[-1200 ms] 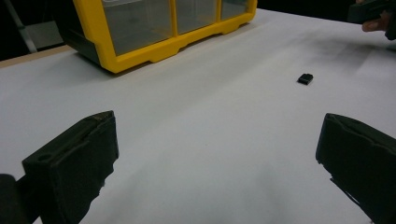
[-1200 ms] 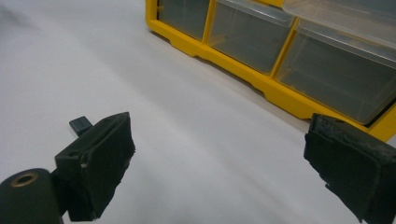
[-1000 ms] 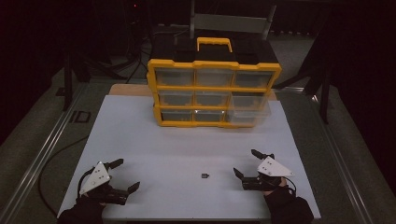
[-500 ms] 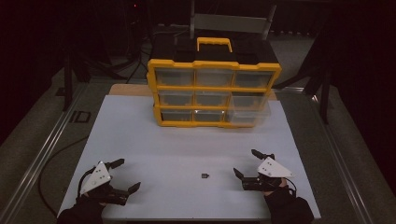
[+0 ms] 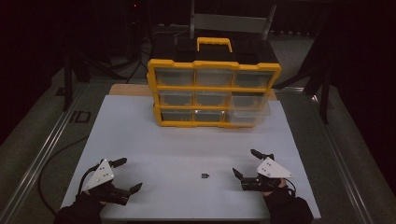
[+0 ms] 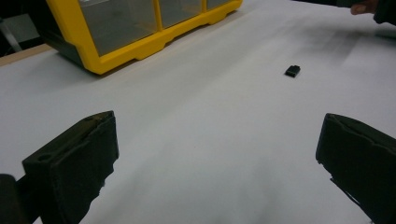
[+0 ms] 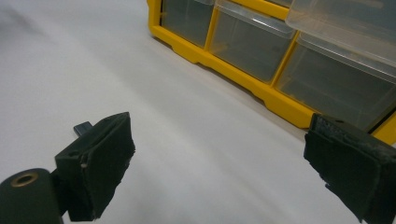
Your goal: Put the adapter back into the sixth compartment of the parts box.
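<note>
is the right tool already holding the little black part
No, the right tool is open and empty, and the small black part lies on the white table just to its left, untouched.

We can read little: only the letters "ID", a mark on the floor (image 5: 79, 116) beside the white table (image 5: 140, 140), well off from both pairs of jaws. We make out no lettering on the yellow organizer (image 5: 214, 93).

On the white table sheet (image 5: 187, 140), a yellow plastic drawer cabinet (image 5: 214, 93) stands at the far edge; a small black block (image 5: 204, 176) lies near the front — between left gripper (image 5: 122, 174) and right gripper (image 5: 246, 162).
</note>
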The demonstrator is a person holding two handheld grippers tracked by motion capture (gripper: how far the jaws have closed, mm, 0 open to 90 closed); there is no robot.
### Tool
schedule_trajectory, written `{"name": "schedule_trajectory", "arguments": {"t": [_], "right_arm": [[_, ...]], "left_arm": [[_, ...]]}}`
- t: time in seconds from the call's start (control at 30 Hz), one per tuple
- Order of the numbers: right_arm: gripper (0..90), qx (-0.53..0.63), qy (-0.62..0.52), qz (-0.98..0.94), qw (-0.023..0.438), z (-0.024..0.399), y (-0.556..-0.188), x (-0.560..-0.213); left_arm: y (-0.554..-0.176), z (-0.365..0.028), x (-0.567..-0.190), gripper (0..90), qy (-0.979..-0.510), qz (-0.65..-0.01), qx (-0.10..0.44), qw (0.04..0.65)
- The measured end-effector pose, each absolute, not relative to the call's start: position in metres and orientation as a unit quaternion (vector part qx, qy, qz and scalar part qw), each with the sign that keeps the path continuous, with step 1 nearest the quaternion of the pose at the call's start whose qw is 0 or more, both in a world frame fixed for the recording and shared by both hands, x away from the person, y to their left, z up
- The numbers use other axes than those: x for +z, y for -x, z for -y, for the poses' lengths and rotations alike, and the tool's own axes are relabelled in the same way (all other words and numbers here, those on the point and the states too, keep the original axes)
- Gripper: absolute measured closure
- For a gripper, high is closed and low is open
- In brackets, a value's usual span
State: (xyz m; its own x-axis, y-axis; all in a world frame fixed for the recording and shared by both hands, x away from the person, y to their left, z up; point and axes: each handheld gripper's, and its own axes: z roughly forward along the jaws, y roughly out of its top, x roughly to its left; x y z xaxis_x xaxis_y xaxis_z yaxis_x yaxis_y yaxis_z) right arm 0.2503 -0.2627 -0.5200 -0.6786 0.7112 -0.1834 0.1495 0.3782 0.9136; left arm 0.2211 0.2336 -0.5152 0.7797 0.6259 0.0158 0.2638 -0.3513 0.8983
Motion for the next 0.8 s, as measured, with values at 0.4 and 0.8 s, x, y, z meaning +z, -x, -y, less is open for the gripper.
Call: {"name": "schedule_trajectory", "arguments": {"t": [0.4, 0.8], "right_arm": [[8.2, 0.484, -0.276, -0.779, 0.288, 0.261, -0.25, -0.521], [8.2, 0.487, -0.276, -0.777, 0.287, 0.261, -0.25, -0.52]], "left_arm": [[-0.229, -0.222, -0.497, 0.5, -0.82, -0.26, 0.159, 0.484], [-0.243, -0.207, -0.481, 0.5, -0.833, -0.256, 0.141, 0.47]]}}
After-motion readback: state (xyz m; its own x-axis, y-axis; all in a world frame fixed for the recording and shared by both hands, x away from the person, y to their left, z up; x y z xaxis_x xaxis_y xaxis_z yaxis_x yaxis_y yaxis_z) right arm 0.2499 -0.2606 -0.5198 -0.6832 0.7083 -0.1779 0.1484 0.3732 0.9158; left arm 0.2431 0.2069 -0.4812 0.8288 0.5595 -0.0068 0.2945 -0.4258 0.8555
